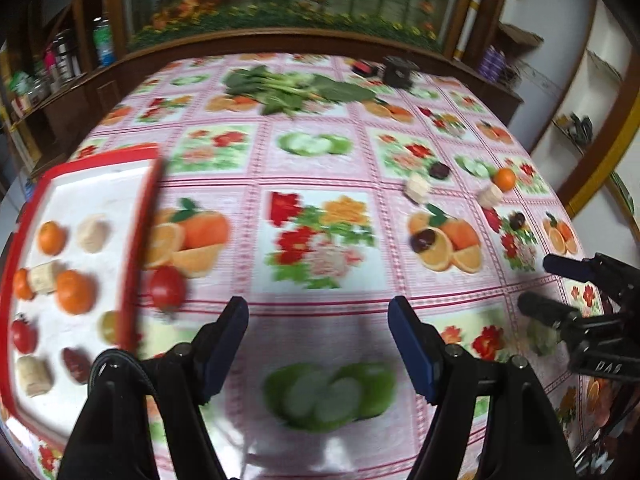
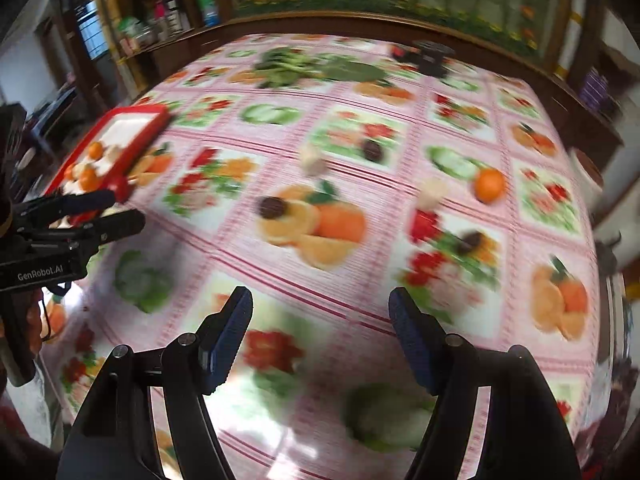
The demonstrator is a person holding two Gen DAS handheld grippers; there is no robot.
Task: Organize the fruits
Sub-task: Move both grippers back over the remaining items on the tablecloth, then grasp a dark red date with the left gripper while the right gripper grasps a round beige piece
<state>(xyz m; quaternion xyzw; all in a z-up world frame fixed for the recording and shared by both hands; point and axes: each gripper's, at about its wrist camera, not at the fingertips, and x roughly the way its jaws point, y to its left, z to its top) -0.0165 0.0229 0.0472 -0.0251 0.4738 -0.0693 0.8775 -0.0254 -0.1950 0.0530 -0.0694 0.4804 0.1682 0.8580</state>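
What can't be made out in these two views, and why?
- Pale cylindrical pieces on the patterned tablecloth: right wrist view, motion blur hides what they are.
- Red-rimmed white tray: left wrist view, its near corner is covered by the left tongs.
- Dark boxy object at the table's far edge: left wrist view, small and blurred, unidentifiable.

A red-rimmed white tray (image 1: 138, 236) is sitting on a pink checked tablecloth (image 1: 320, 308) showing printed oranges, flowers and green fruit.
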